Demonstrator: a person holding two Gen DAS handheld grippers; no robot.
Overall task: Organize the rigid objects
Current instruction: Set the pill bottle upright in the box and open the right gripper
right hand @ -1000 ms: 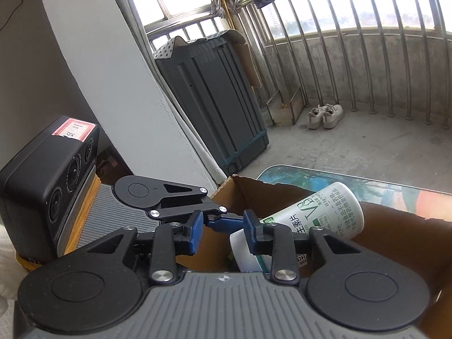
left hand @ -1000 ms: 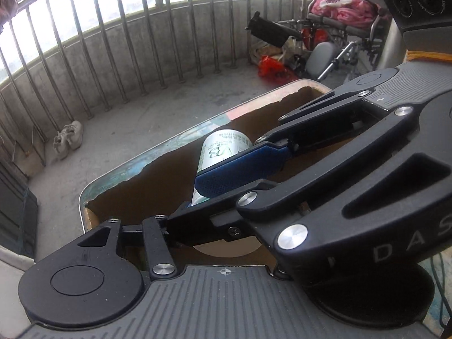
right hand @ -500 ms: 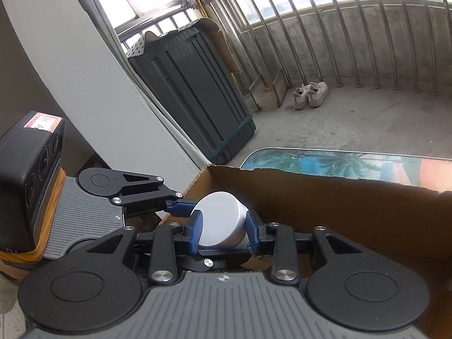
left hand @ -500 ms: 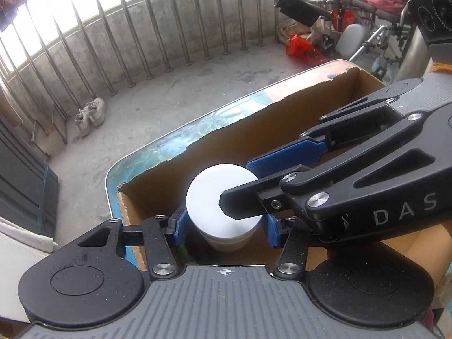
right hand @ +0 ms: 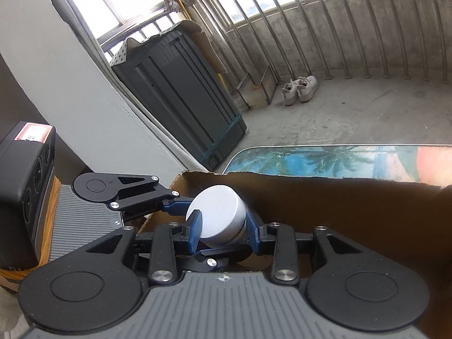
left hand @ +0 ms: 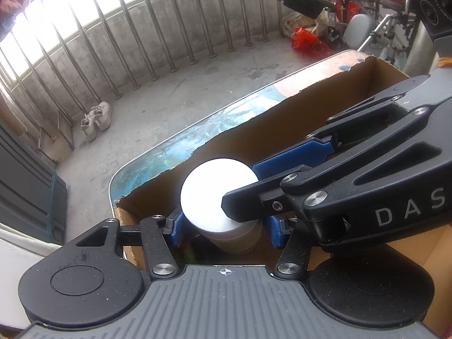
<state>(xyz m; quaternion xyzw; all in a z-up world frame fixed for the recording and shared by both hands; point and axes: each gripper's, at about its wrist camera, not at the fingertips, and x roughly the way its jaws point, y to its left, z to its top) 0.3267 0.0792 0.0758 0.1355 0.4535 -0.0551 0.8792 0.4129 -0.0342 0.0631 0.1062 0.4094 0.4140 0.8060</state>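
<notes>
A white bottle with a flat white cap [left hand: 214, 195] stands upright in the near corner of a brown cardboard box [left hand: 325, 107]. It shows in the right wrist view too [right hand: 217, 214]. My left gripper [left hand: 223, 231] has its blue pads on either side of the bottle, a little apart from it. My right gripper [right hand: 223, 231] is closed on the bottle below the cap, and it reaches in across the left wrist view [left hand: 254, 186]. The bottle's lower part is hidden in the box.
The box sits on a table with a blue palm-tree print [right hand: 325, 159]. A dark folding crate [right hand: 180, 96] leans on the wall at left. White shoes [right hand: 299, 89] lie by the balcony railing [left hand: 169, 36]. A wheelchair and red bags [left hand: 339, 22] stand far right.
The bottle went from lying tilted in the box to standing upright in its corner. Both grippers have drawn back slightly, and the left one's pads now stand apart from the bottle.
</notes>
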